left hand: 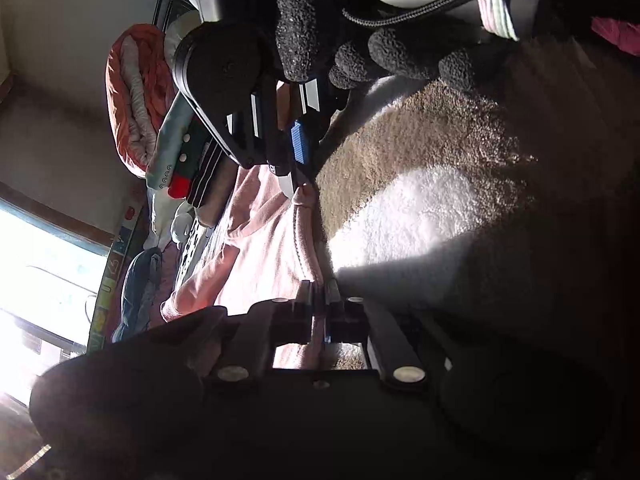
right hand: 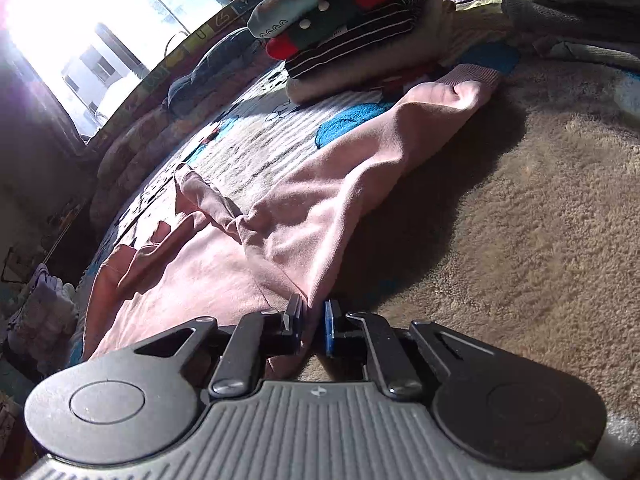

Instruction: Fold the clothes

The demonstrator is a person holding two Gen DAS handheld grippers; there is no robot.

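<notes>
1. Both jaws are pressed onto fabric: left gripper (left hand: 319,300) and right gripper (right hand: 312,320) each pinch the edge of the pink garment (right hand: 224,264).
2. Garment is spread on the beige carpet (right hand: 520,240), not yet folded.
3. A folded stack (right hand: 340,28) is seen nearby; approx. partway done.
4. Room is sunlit via window (right hand: 100,32).

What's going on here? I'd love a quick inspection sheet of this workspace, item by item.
Surface: tan fuzzy blanket beside a patterned mat.
Job's things: pink garment spread out, one sleeve extended; folded stack behind it.
Clutter: blue cloth near the window; orange bedding.
Grippers: left gripper and right gripper both have jaws shut on the garment's edge; a gloved hand holds the right one.
Cables: braided cord.
Surroundings: bright window.
</notes>
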